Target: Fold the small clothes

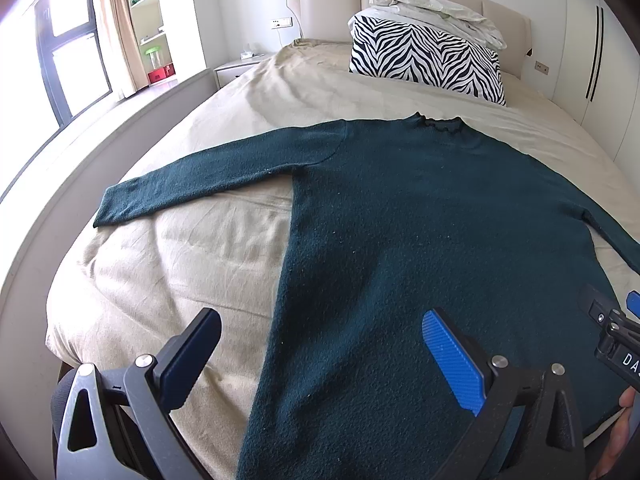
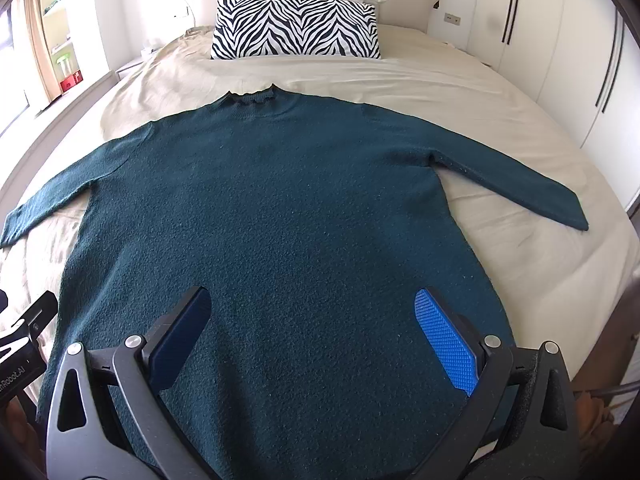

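A dark teal long-sleeved sweater (image 1: 420, 220) (image 2: 280, 208) lies flat on the bed, collar toward the headboard and both sleeves spread out to the sides. My left gripper (image 1: 320, 344) hovers open above the sweater's lower left edge, nothing between its fingers. Over the middle of the lower part of the sweater my right gripper (image 2: 312, 328) hangs wide open and empty. In the left wrist view a part of the right gripper shows at the right edge; in the right wrist view the left gripper's body shows at the left edge.
The bed carries a beige sheet (image 1: 180, 272) (image 2: 520, 248). A zebra-striped pillow (image 1: 428, 60) (image 2: 296, 28) with a white bundled duvet (image 1: 436, 12) on top leans against the headboard. A window and shelves stand at the left, white wardrobe doors (image 2: 560, 60) at the right.
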The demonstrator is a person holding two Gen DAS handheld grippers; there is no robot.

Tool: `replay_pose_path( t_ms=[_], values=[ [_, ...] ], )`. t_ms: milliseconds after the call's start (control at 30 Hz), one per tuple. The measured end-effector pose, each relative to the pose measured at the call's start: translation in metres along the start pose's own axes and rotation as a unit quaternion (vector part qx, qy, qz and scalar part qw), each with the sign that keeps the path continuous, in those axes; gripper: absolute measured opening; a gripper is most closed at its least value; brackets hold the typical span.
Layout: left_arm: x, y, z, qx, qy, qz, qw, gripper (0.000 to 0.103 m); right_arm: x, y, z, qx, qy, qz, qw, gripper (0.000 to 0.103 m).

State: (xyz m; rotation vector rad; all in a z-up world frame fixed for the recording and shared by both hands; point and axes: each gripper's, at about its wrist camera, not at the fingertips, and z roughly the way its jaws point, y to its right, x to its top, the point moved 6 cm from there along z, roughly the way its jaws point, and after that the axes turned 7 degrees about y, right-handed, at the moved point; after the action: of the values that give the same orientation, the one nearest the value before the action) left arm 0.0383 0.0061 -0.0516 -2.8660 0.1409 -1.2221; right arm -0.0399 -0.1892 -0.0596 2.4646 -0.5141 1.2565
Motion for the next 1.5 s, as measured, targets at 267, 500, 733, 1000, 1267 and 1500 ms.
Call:
replay_pose_path(
  t_ms=[267,500,733,1000,1267,1500],
  values=[
    [-0.004,-0.002,0.001,-0.001,0.0,-0.001,1.0,0.103,-0.001,-0.002,0.0,-0.001,0.0,-0.002,1.0,0.103],
    [-0.006,-0.004,0.003,-0.002,-0.001,-0.003,1.0,0.103,-0.001,-0.002,0.0,-0.001,-0.001,-0.002,1.0,0.103],
    [-0.007,-0.004,0.003,-0.002,-0.001,-0.002,1.0,0.103,-0.003,-0.005,0.001,-0.002,-0.001,-0.003,1.0,0.103],
    [-0.012,-0.007,0.005,-0.002,-0.002,-0.003,1.0,0.103,-0.006,-0.007,0.002,-0.002,-0.001,-0.004,1.0,0.103],
    [-0.013,-0.007,0.005,-0.002,-0.003,-0.003,1.0,0.103,-0.007,-0.007,0.003,-0.002,-0.002,-0.005,1.0,0.103],
    [-0.016,-0.006,0.005,-0.002,-0.005,-0.003,1.0,0.103,-0.008,-0.009,0.003,-0.003,-0.003,-0.006,1.0,0.103]
  ],
)
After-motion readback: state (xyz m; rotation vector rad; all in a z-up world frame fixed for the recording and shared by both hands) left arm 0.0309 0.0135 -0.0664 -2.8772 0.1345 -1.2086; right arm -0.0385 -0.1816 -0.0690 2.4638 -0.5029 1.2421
